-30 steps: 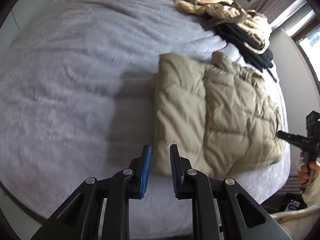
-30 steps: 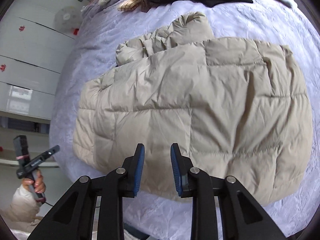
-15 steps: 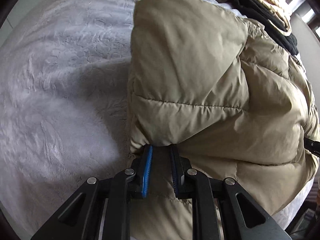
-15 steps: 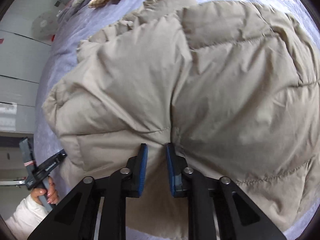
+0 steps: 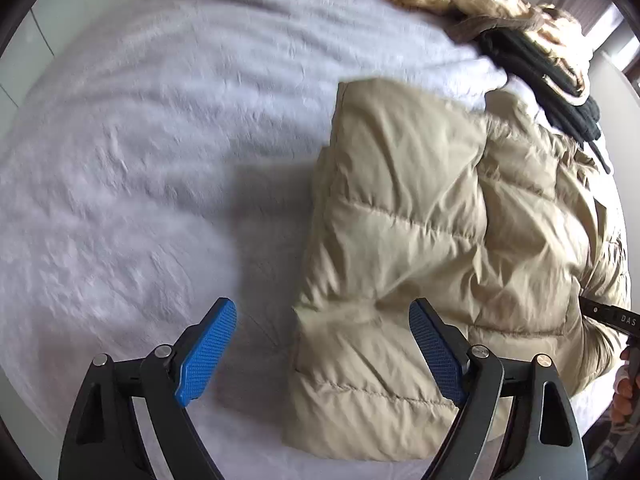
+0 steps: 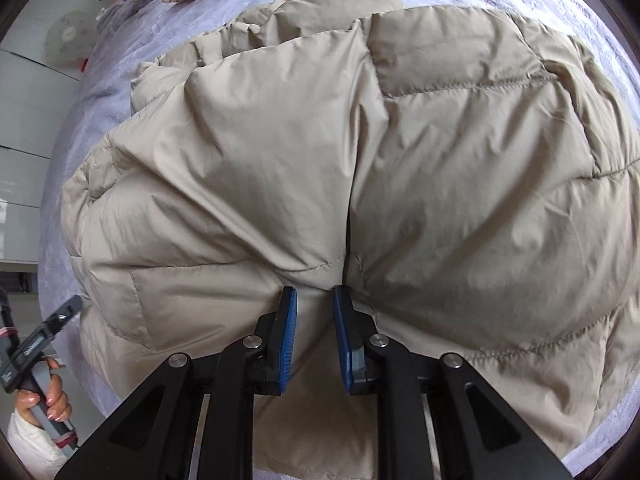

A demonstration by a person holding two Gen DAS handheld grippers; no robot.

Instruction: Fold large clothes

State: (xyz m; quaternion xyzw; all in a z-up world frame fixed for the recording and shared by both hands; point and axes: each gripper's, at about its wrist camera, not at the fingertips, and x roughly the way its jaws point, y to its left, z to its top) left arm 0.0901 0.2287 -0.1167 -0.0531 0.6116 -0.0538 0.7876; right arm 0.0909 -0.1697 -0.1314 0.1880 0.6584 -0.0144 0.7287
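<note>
A beige quilted puffer jacket lies folded on the lilac-grey bed cover. My left gripper hangs just above the jacket's near left corner. Its jaws are opening wide; the jacket's edge lies between them, but neither blue pad touches it. In the right wrist view the jacket fills the frame. My right gripper pinches a bunched fold of it between its blue pads. Creases run up from the grip, and the jaws are opening slightly.
A pile of tan and black clothes lies at the far right of the bed. White cabinet fronts stand beyond the bed's left side. A hand holding the left gripper's handle shows at the lower left.
My left gripper has let go of the raised jacket fold and opened wide, and that side has dropped flat on the bed. My right gripper sank onto the jacket and still pinches it.
</note>
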